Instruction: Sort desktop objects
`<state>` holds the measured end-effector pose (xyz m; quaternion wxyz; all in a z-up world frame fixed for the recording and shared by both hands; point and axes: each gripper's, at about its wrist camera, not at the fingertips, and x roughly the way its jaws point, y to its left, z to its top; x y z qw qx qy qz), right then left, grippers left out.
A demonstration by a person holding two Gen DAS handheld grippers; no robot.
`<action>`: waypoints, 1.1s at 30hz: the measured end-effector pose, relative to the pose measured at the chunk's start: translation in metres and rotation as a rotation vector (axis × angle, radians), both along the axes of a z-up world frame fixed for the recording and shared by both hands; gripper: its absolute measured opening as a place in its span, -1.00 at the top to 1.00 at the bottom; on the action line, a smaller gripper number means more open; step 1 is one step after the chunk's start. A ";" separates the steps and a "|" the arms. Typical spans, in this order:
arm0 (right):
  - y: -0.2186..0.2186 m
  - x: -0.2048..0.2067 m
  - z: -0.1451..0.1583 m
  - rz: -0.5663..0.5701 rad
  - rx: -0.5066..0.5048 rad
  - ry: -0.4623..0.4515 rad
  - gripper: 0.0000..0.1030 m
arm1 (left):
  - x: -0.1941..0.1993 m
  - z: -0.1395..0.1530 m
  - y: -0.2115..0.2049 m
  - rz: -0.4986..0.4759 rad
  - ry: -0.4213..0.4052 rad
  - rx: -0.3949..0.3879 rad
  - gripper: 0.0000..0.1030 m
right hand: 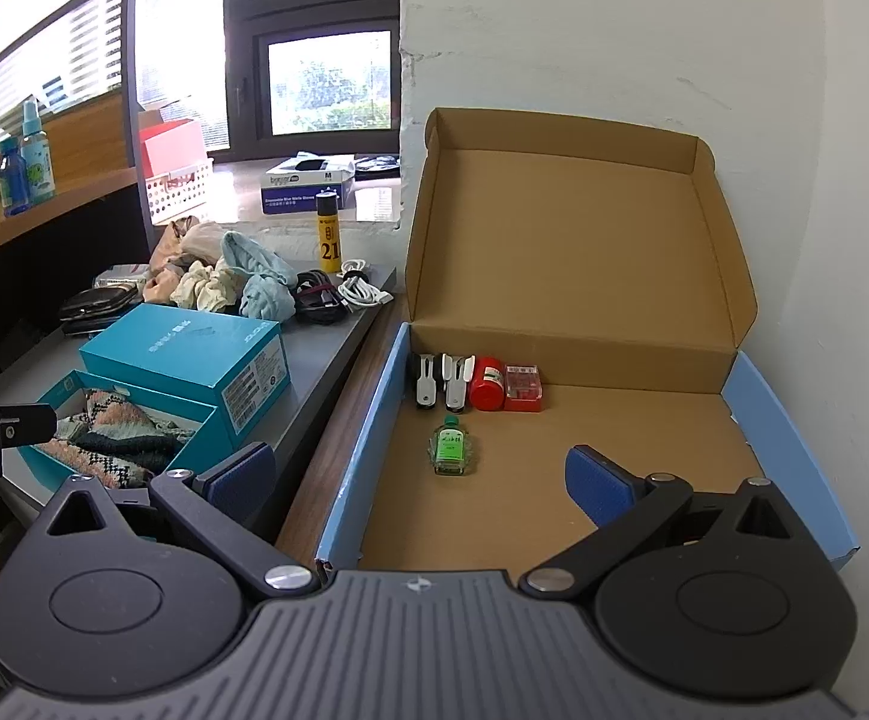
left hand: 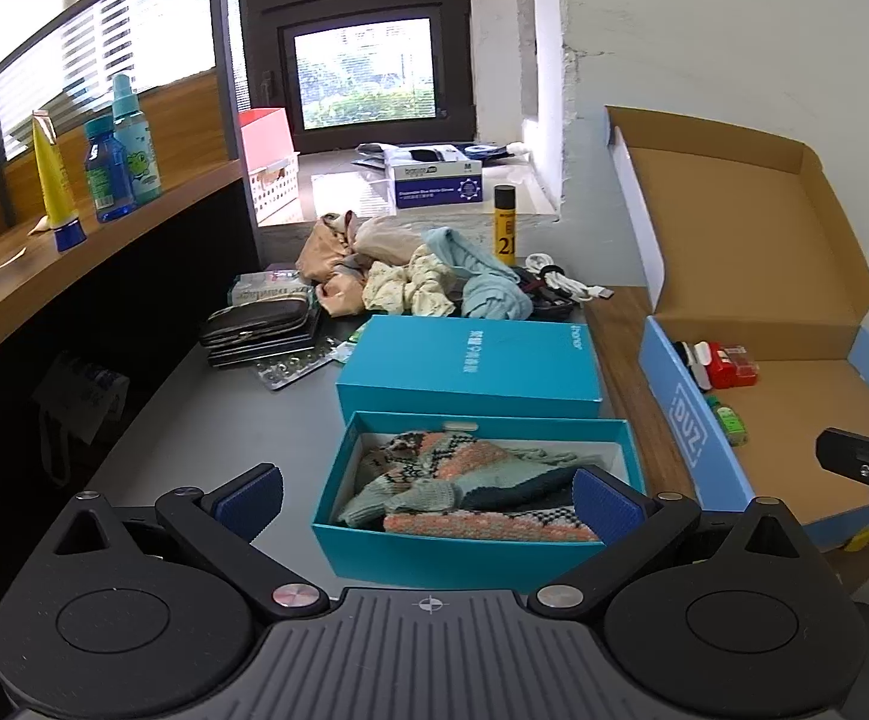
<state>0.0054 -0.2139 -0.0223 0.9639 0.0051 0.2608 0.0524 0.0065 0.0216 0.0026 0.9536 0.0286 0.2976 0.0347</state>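
Both grippers are seen spread wide with nothing between their blue pads. From the left wrist view, the left gripper (left hand: 428, 498) is held low and level over the near edge of the grey desk (left hand: 194, 432), its fingers straddling the open teal box (left hand: 470, 546) at 12 o'clock; knitted woollens (left hand: 464, 480) are packed inside that box. The teal lid (left hand: 470, 360) is set just beyond it, touching its far wall. Further toward 12 o'clock a heap of cloth items (left hand: 410, 270) is piled, with a yellow tube marked 21 (left hand: 504, 225) standing upright behind it and coiled cables (left hand: 554, 282) at 1 o'clock. Dark wallets (left hand: 260, 324) are stacked at 10 o'clock. A part of the other tool is glimpsed at 3 o'clock.

From the right wrist view, the right gripper (right hand: 419, 483) is held over the near wall of the open cardboard box (right hand: 554, 480), tilted slightly downward into it. A small green bottle (right hand: 451, 446) is lying on the box floor at 12 o'clock, between the fingers but untouched. Beyond it, along the box's far left corner, two staplers (right hand: 442, 381), a red canister (right hand: 487, 384) and a red case (right hand: 522, 388) are lined up side by side.
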 end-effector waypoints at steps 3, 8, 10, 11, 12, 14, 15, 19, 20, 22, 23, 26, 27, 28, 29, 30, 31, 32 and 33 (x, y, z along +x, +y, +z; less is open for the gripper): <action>0.001 0.000 0.000 0.001 -0.004 0.001 -1.00 | 0.009 0.003 0.010 -0.004 0.004 0.000 -1.00; 0.003 0.002 0.002 0.005 -0.014 0.003 -1.00 | 0.009 0.004 0.015 0.007 0.002 -0.004 -1.00; 0.004 0.004 0.003 0.010 -0.019 0.004 -1.00 | 0.012 0.005 0.019 0.007 -0.001 0.002 -1.00; 0.005 0.004 0.004 0.014 -0.021 0.003 -1.00 | 0.012 0.005 0.021 0.009 -0.005 0.001 -1.00; 0.005 0.004 0.004 0.017 -0.023 0.003 -1.00 | 0.012 0.005 0.023 0.010 -0.007 -0.001 -1.00; 0.006 0.005 0.005 0.023 -0.027 0.001 -1.00 | 0.013 0.005 0.029 0.012 -0.009 -0.007 -1.00; 0.007 0.005 0.006 0.026 -0.028 0.000 -1.00 | 0.014 0.005 0.033 0.016 -0.010 -0.008 -1.00; 0.013 0.011 0.009 0.045 -0.032 0.003 -1.00 | 0.016 0.006 0.046 0.034 -0.014 -0.011 -1.00; 0.014 0.012 0.009 0.049 -0.032 0.004 -1.00 | 0.018 0.006 0.049 0.044 -0.015 -0.007 -1.00; 0.017 0.015 0.010 0.056 -0.031 0.009 -1.00 | 0.027 0.007 0.058 0.054 -0.014 -0.005 -1.00; 0.019 0.019 0.010 0.060 -0.030 0.012 -1.00 | 0.030 0.007 0.063 0.058 -0.013 -0.008 -1.00; 0.022 0.024 0.010 0.071 -0.027 0.021 -1.00 | 0.040 0.005 0.074 0.075 -0.019 -0.011 -1.00; 0.024 0.026 0.010 0.074 -0.026 0.023 -1.00 | 0.043 0.005 0.078 0.082 -0.025 -0.011 -1.00; 0.026 0.028 0.009 0.077 -0.025 0.025 -1.00 | 0.046 0.004 0.081 0.089 -0.031 -0.012 -1.00; 0.027 0.031 0.010 0.080 -0.023 0.027 -1.00 | 0.049 0.004 0.085 0.092 -0.036 -0.014 -1.00; 0.028 0.033 0.010 0.083 -0.021 0.030 -1.00 | 0.053 0.003 0.089 0.096 -0.041 -0.016 -1.00; 0.030 0.036 0.010 0.087 -0.018 0.033 -1.00 | 0.056 0.003 0.092 0.100 -0.046 -0.018 -1.00; 0.031 0.038 0.010 0.091 -0.015 0.036 -1.00 | 0.060 0.002 0.096 0.103 -0.051 -0.019 -1.00; 0.034 0.043 0.010 0.095 -0.011 0.038 -1.00 | 0.065 0.001 0.100 0.102 -0.053 -0.019 -1.00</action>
